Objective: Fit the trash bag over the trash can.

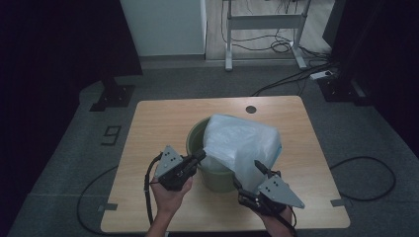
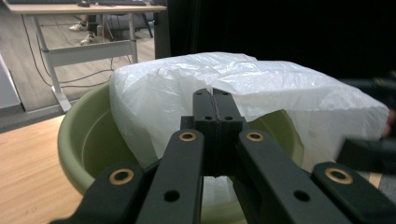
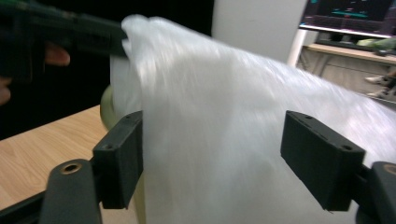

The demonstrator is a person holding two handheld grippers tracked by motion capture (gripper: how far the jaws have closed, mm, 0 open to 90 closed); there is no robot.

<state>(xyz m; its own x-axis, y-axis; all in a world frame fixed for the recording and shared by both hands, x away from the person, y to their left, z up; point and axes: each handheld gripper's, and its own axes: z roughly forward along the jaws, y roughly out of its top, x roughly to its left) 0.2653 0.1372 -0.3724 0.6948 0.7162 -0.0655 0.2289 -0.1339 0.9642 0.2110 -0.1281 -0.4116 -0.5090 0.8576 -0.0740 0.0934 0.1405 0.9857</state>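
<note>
Left gripper [image 1: 199,156]: jaws pressed together at the near rim of the bucket, at about 9 o'clock of the bag; in the left gripper view [image 2: 215,100] the tips meet against white plastic film, but whether film is pinched between them cannot be told. Held in the left hand [image 1: 170,193].

Right gripper [image 1: 249,177]: jaws spread wide, in the right gripper view [image 3: 212,154] one on each side of a hanging sheet of the bag, gripping nothing; the left jaw lies at the film's edge. Sits at about 5 o'clock of the bucket.

Bag [image 1: 242,145]: white, translucent, billowed, set in the bucket and draped over its right rim.

Bucket [image 1: 195,138]: pale green, round, upright near the middle of the table.

Table [image 1: 148,128]: light wood, with a dark round cap [image 1: 251,109] at 12 o'clock.
</note>
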